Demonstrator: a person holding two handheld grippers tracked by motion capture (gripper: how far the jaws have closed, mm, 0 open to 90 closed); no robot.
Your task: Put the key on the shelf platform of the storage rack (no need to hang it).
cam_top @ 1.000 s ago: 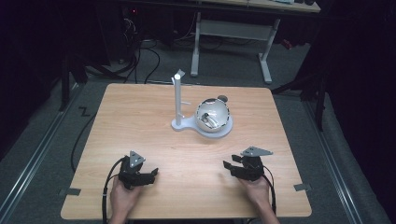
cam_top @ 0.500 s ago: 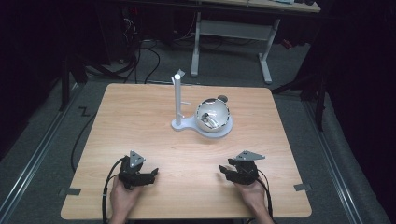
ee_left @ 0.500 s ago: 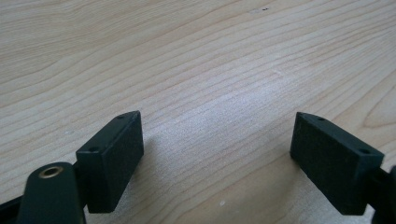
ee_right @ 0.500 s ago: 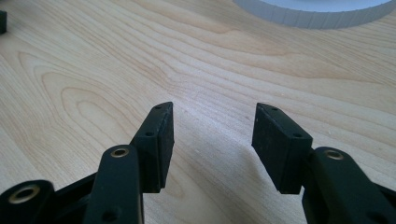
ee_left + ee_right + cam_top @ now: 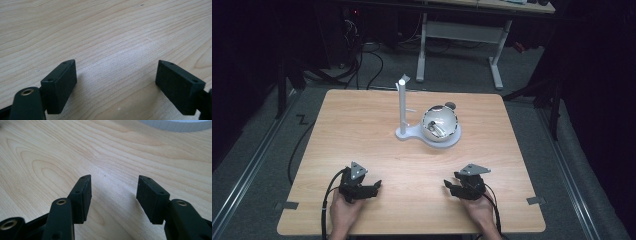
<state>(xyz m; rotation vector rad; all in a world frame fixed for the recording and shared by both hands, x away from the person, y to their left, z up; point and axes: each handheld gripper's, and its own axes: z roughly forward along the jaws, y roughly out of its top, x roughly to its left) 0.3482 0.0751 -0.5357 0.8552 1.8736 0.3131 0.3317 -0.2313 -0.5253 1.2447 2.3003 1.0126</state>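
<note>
Wooden table (image 5: 362,130) with a white stand (image 5: 404,112) and shiny metal bowl (image 5: 439,125) on its base near the far middle; left gripper (image 5: 374,186) and right gripper (image 5: 448,185) hand-held near the front edge, well apart

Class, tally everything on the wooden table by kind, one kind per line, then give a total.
Grippers: 2 (left gripper, right gripper)
White stand with upright post: 1
Shiny metal bowl: 1
Total: 4
</note>
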